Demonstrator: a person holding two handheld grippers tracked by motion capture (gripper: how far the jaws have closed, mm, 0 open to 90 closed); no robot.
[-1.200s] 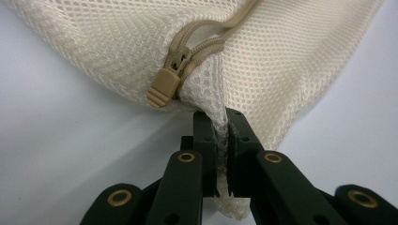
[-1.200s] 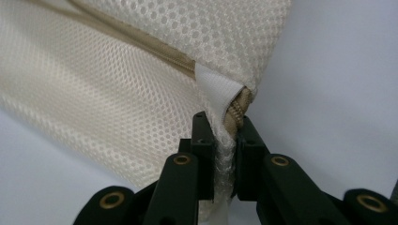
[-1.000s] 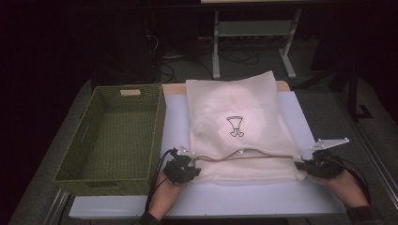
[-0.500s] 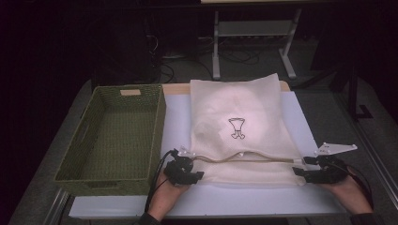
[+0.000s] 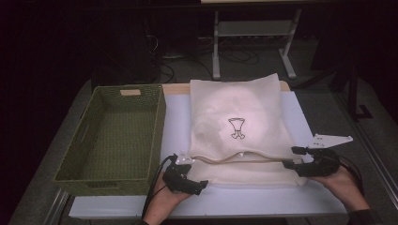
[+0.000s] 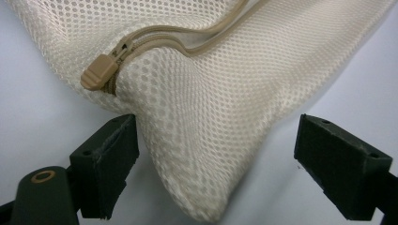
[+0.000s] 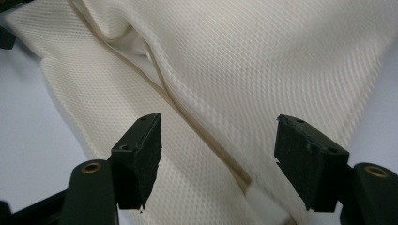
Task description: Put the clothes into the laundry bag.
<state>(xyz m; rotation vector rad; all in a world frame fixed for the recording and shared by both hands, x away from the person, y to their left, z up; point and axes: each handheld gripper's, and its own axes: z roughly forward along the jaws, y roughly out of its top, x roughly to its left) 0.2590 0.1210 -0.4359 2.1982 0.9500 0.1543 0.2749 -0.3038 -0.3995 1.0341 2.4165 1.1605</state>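
Note:
A cream mesh bag [image 5: 239, 117] with a small dark print lies flat on the white table [image 5: 178, 122]. Its tan zipper [image 5: 234, 159] runs along the near edge and gapes slightly. My left gripper [image 5: 191, 178] is at the bag's near left corner. Its jaws have just been opening and now stand open [image 6: 218, 136], with the corner of the mesh [image 6: 197, 154] between them unpressed, beside the zipper pull [image 6: 98, 71]. My right gripper [image 5: 290, 158] is at the near right corner. Its jaws have also just been opening and are open [image 7: 224, 126] over the bag's zipper end [image 7: 220, 154].
A green woven basket [image 5: 157, 136] stands on the table's left, next to the bag and just beyond my left hand. The table's near edge runs under both hands. A metal stand [image 5: 253, 33] and cables lie on the dark floor behind.
Both grippers have opened and let go of the bag's near corners. The stretched near edge has slackened onto the table. My right gripper has lifted a little.

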